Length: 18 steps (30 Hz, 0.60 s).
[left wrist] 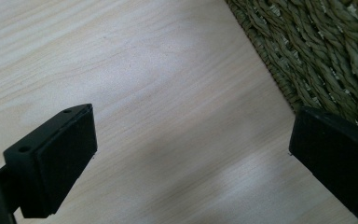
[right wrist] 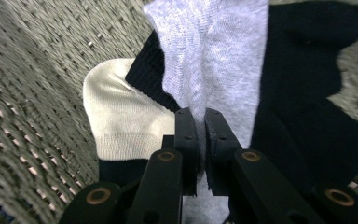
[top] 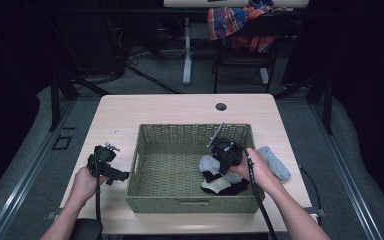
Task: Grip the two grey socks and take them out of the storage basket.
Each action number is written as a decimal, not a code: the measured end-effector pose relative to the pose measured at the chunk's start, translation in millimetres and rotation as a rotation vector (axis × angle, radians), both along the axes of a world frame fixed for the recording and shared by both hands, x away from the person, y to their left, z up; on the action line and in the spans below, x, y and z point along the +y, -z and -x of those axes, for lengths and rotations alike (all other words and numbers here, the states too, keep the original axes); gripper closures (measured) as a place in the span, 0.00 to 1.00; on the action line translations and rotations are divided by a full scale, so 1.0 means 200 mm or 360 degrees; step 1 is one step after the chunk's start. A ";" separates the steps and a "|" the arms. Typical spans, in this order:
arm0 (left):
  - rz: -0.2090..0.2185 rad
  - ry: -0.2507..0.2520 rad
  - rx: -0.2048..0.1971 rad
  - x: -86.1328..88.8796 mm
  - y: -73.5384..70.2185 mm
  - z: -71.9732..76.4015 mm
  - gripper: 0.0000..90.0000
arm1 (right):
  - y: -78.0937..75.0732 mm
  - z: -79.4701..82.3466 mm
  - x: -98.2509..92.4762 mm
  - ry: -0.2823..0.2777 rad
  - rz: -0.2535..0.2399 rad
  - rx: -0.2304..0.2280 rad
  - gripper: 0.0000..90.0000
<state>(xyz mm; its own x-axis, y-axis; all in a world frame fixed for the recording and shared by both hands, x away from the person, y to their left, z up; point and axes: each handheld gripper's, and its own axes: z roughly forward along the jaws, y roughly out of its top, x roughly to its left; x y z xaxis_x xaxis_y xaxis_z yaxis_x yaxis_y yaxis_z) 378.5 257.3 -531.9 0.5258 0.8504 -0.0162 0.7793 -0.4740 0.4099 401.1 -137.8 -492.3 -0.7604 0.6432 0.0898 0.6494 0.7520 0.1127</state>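
Basket [top: 145, 150] holds R tool [right wrist: 200, 126], angled down, clamped on grey sock [right wrist: 214, 51]

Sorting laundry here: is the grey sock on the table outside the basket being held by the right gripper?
No. That grey sock lies loose beside the basket; the right gripper pinches a light grey sock inside.

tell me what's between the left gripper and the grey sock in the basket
The basket's woven left wall and a bare stretch of its floor lie between the left gripper and the grey sock, as the high view shows.
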 end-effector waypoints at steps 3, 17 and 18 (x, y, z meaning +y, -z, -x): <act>-0.0001 -0.0002 0.0002 0.00 0.00 0.00 0.01 | -0.08 0.02 -0.01 -0.0009 -0.0023 -0.0048 0.96; 0.0000 -0.0007 0.0003 0.00 0.01 0.00 0.01 | -0.28 0.03 -0.10 0.0071 -0.0153 -0.0209 0.95; 0.0000 -0.0008 0.0003 0.00 0.01 0.00 0.01 | -0.30 0.03 -0.10 0.0070 -0.0148 -0.0214 0.96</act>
<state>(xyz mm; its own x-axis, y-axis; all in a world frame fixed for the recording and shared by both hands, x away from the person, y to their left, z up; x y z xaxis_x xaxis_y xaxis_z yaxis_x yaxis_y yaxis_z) 379.4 257.2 -533.1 0.5216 0.8530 -0.0172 0.7823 -0.4702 0.4086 394.8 -158.2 -432.8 -0.7410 0.6696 0.0498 0.6557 0.7057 0.2685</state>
